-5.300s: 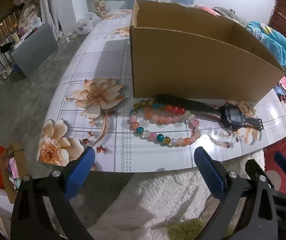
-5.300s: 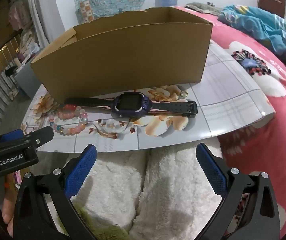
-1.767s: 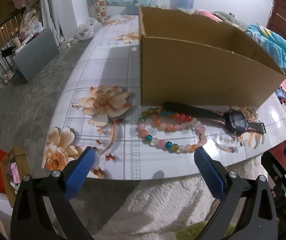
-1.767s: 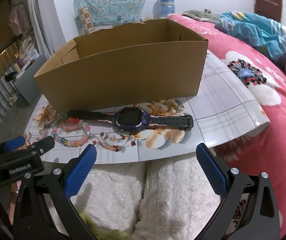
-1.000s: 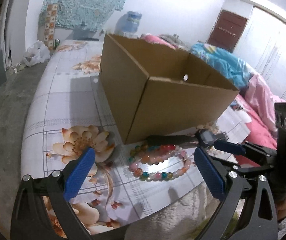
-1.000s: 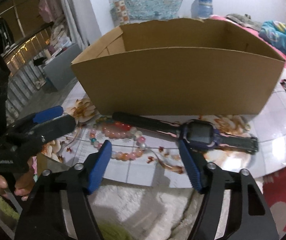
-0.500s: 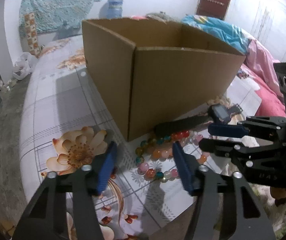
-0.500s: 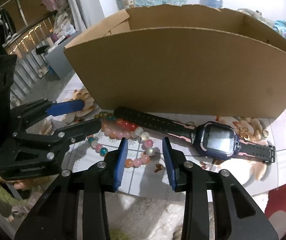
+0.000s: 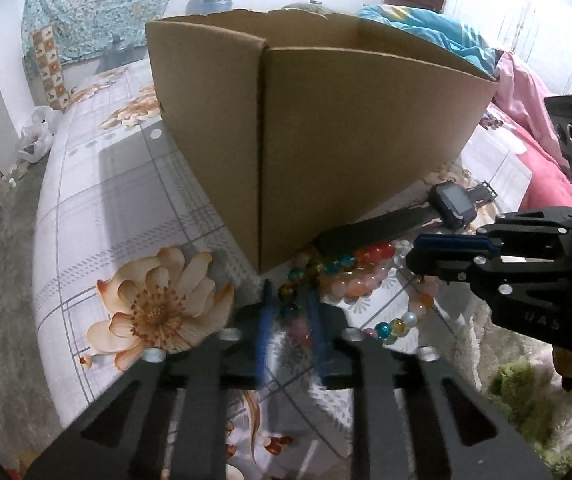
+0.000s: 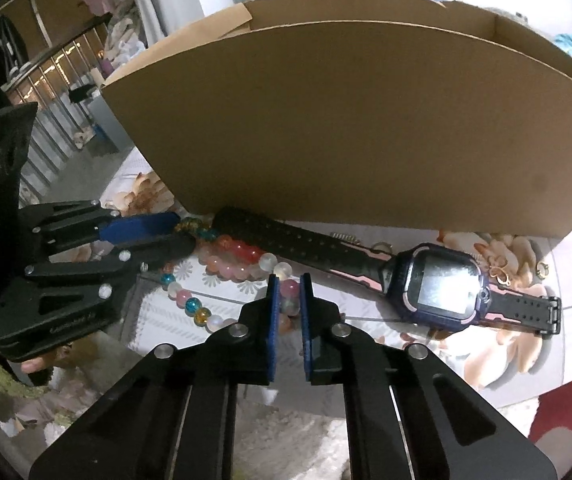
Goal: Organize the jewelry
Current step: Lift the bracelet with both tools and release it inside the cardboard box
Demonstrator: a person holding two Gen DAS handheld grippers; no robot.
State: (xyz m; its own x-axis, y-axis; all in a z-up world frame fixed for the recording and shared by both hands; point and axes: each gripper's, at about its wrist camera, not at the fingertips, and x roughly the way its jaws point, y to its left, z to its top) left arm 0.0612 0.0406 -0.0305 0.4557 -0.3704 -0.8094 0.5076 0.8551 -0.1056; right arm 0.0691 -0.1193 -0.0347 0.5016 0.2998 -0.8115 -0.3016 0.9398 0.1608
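A loop of coloured beads, the bead bracelet (image 9: pixel 350 276) (image 10: pixel 230 262), lies on the floral table in front of the open cardboard box (image 9: pixel 326 120) (image 10: pixel 366 128). My left gripper (image 9: pixel 288 302) is shut on the bracelet's left end. My right gripper (image 10: pixel 286 286) is shut on its right end, with pink and clear beads between the blue pads. A dark blue smartwatch (image 9: pixel 452 204) (image 10: pixel 442 284) lies beside the bracelet along the box wall, its strap over the beads.
The table's front edge (image 10: pixel 446 396) is close to both grippers, with white fluffy fabric below. A pink bedspread (image 9: pixel 542 184) lies to the right. A small gold ring (image 10: pixel 541 267) sits right of the watch.
Both grippers moved in over the table onto the bracelet and closed from wide open to pinching its two ends.
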